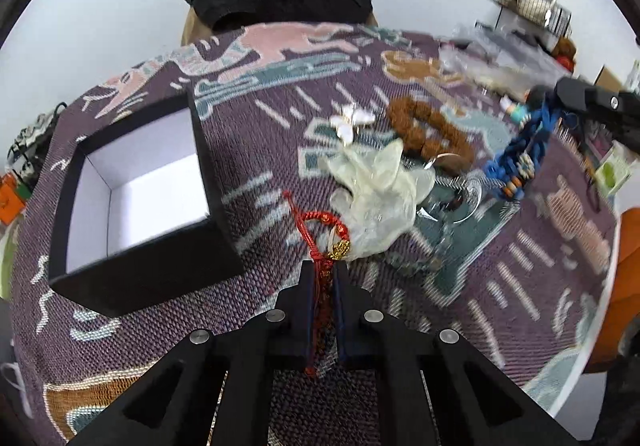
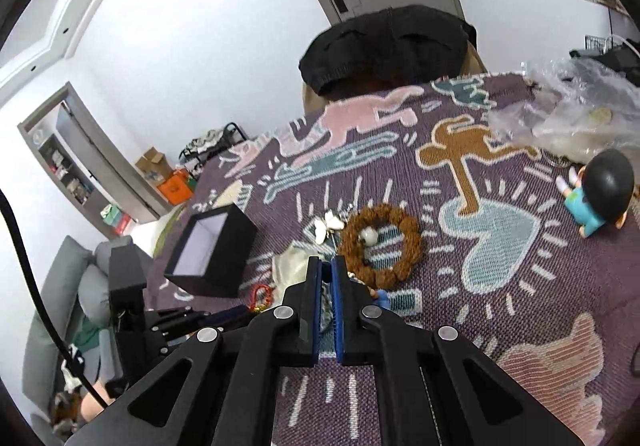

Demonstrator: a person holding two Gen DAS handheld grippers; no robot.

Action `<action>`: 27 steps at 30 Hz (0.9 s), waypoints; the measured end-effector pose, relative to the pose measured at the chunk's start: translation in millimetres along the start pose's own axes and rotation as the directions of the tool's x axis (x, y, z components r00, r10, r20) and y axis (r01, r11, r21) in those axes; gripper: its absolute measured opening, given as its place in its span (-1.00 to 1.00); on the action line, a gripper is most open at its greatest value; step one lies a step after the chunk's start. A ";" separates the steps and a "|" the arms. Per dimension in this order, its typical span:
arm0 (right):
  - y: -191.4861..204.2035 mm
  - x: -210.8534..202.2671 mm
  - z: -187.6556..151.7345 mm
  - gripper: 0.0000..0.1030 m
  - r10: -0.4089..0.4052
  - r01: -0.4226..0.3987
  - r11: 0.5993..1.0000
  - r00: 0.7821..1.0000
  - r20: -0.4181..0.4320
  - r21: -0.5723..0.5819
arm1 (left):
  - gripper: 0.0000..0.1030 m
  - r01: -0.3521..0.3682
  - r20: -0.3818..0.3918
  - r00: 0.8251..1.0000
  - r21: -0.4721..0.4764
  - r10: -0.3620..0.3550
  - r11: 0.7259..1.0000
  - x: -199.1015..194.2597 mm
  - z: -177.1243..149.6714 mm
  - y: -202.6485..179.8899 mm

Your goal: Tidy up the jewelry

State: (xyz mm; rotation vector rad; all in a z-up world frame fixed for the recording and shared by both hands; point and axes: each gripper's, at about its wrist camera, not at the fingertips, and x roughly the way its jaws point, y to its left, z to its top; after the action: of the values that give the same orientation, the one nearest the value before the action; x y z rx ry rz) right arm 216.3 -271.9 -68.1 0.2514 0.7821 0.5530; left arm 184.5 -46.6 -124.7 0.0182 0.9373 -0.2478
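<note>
Pinching the tassel of a red knotted cord bracelet (image 1: 320, 230) between its narrowed fingers, the left gripper (image 1: 324, 272) sits near the table's front edge, just right of the open black gift box (image 1: 132, 181). The right gripper (image 2: 326, 270) is clamped on a blue braided bracelet (image 1: 516, 153), held above the patterned tablecloth (image 2: 500, 286) near the brown bead bracelet (image 2: 380, 242).

Tabletop (image 2: 520, 286) under purple patterned woven cloth. On it: open black box (image 1: 140, 201) near left edge; brown bead bracelet (image 2: 380, 246), white flower piece (image 2: 330, 226), translucent pouch (image 1: 376, 189) mid-surface; figurine (image 2: 600, 189) and plastic bags (image 2: 568, 113) toward far right corner.
</note>
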 end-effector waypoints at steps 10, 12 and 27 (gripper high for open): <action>13.4 -13.2 4.9 -0.97 -0.040 0.042 0.998 0.998 0.041 -0.048 | -0.84 -0.003 0.106 0.994 -0.016 0.005 1.000 -44.9 24.1 1.6; 9.3 -6.3 0.5 -0.93 -0.062 0.061 0.997 0.998 -0.008 -0.052 | -0.84 -0.007 0.122 0.992 -0.019 0.009 1.000 -52.2 27.2 4.0; -47.3 59.6 -37.1 0.45 -0.204 0.203 0.979 0.966 -0.156 -0.024 | -0.84 -0.027 0.148 0.988 -0.071 0.037 0.997 -65.9 22.4 33.5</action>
State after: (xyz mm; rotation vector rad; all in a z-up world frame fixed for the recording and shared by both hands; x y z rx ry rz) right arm 241.7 -277.5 -148.7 0.1180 0.9473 0.3845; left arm 172.4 -3.4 -61.8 -0.0479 0.7957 -0.1848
